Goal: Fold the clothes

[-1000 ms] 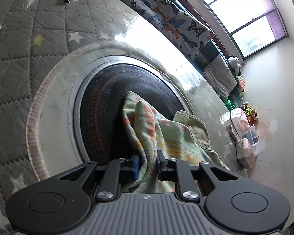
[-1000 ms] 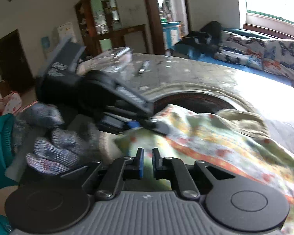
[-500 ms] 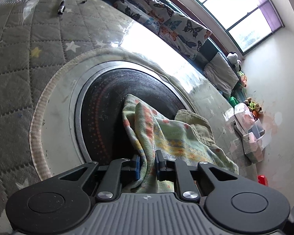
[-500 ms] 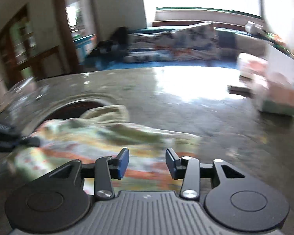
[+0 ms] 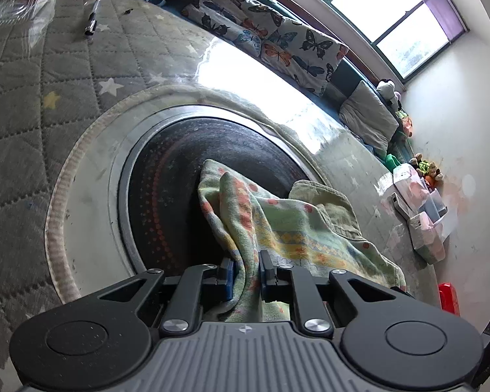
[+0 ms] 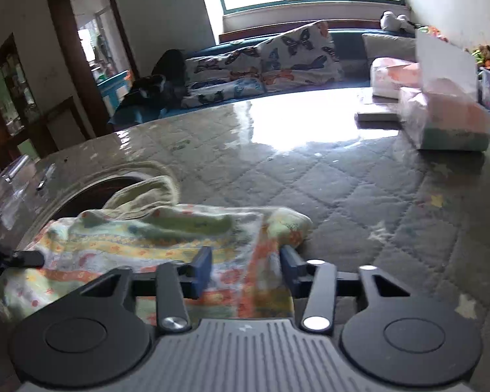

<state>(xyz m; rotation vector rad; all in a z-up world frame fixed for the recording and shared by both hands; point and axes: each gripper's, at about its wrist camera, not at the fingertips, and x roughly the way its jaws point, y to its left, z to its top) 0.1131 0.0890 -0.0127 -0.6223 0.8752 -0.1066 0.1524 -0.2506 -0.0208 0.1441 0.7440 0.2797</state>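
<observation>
The table [image 6: 359,196], under a grey quilted cover with star marks, carries a large dark round inset plate [image 5: 166,196] ringed in metal; this plate serves as the landmark. The patterned cloth [image 5: 277,225], green with yellow and orange bands, lies partly over the plate's window-side half and spills off it onto the quilted cover. A plain olive garment [image 5: 326,196] sits under the cloth, at the plate's far rim. Tissue packs [image 6: 441,121] stand well apart from the plate, towards the window. A pen [image 5: 91,23] lies well clear of the plate on the opposite side.

The left tool [image 5: 246,272] is clenched on a bunched fold of the cloth at the plate's near edge. The right tool [image 6: 245,269] straddles the cloth's edge away from the plate; its jaws have just been closing, cloth between them, pads not yet pressing.
</observation>
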